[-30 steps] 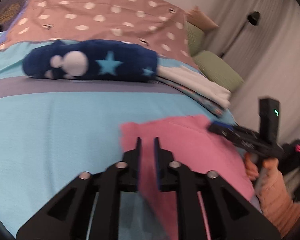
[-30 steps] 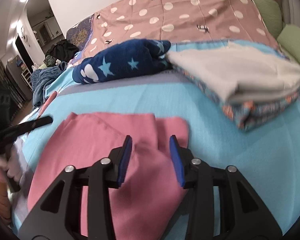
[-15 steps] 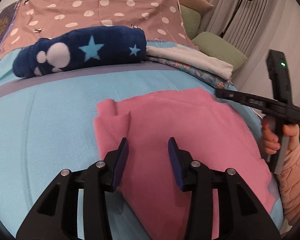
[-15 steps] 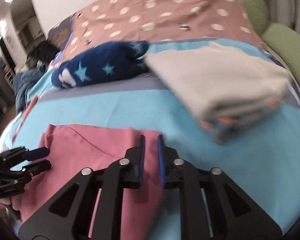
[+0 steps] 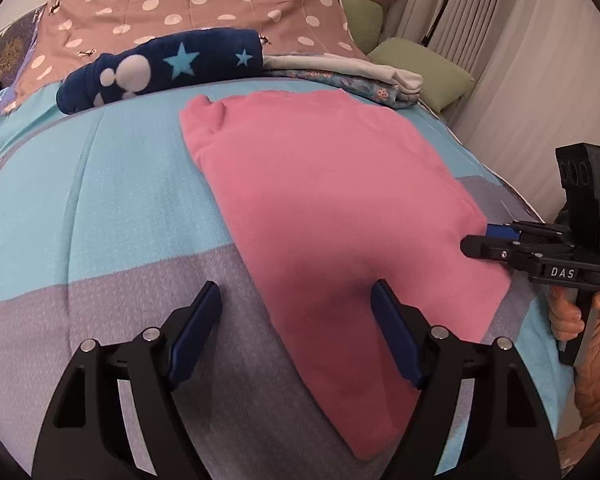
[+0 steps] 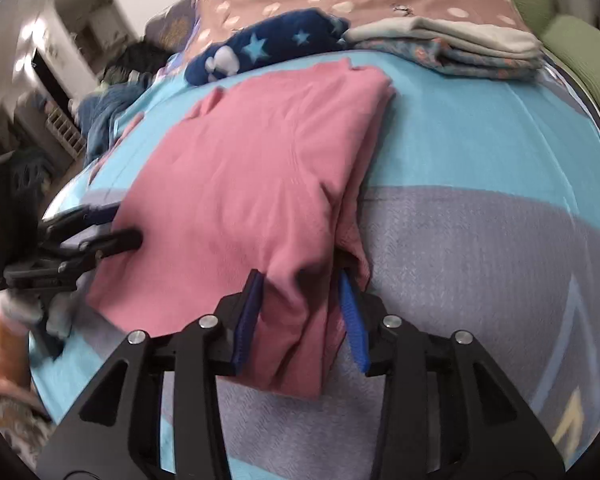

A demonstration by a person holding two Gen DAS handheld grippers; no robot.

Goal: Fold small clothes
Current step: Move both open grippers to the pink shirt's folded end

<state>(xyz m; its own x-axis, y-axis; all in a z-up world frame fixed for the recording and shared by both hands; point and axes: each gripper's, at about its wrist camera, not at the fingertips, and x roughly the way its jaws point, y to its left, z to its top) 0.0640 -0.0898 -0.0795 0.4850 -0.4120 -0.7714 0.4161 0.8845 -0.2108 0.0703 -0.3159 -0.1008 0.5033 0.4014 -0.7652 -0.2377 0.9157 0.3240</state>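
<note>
Left wrist view: I am opening the left gripper [image 5: 296,312]; its jaws, nearly shut a second ago, are spreading over the near edge of the pink garment [image 5: 332,200], now lying doubled on the bed [image 5: 100,184]. The fold is laid.

Right wrist view: the right gripper [image 6: 304,312] is reopening, a bunched corner between its jaws. Motion blur is obscuring whether they are gripping it.

On the bed [image 5: 100,184]: one pink garment [image 5: 324,184], one navy star-print fleece roll [image 5: 160,68], one stack of two folded cloths [image 5: 360,76], white over floral. Two green cushions [image 5: 424,68], one tan. Two claws: left claw [image 5: 296,324], right claw [image 6: 300,312].
</note>
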